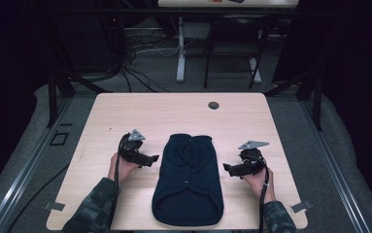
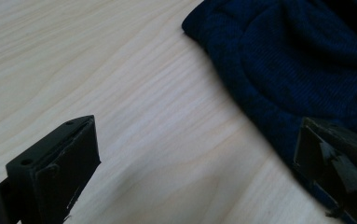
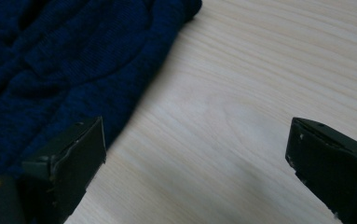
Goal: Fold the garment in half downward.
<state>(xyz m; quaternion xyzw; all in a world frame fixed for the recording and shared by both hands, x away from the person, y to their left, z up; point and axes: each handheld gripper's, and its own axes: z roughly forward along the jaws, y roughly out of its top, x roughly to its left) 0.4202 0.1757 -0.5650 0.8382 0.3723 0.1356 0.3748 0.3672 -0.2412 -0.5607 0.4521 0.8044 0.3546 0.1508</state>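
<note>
A dark navy knitted garment (image 1: 188, 177) lies flat in the middle of the light wooden table (image 1: 174, 111), folded into a long shape that runs toward the front edge. My left gripper (image 1: 155, 158) rests just left of it, jaws open and pointing at its left edge. In the left gripper view (image 2: 197, 170) the knit (image 2: 297, 60) lies under the right jaw. My right gripper (image 1: 226, 168) sits just right of the garment, open, aimed at its right edge. In the right gripper view (image 3: 197, 163) the fabric (image 3: 64, 60) reaches the left jaw.
A round cable hole (image 1: 213, 105) sits near the table's far edge. Beyond the table stand a dark chair (image 1: 232, 48), a white desk leg (image 1: 180, 53) and loose cables on the floor. Black frame posts (image 1: 52, 92) flank the table.
</note>
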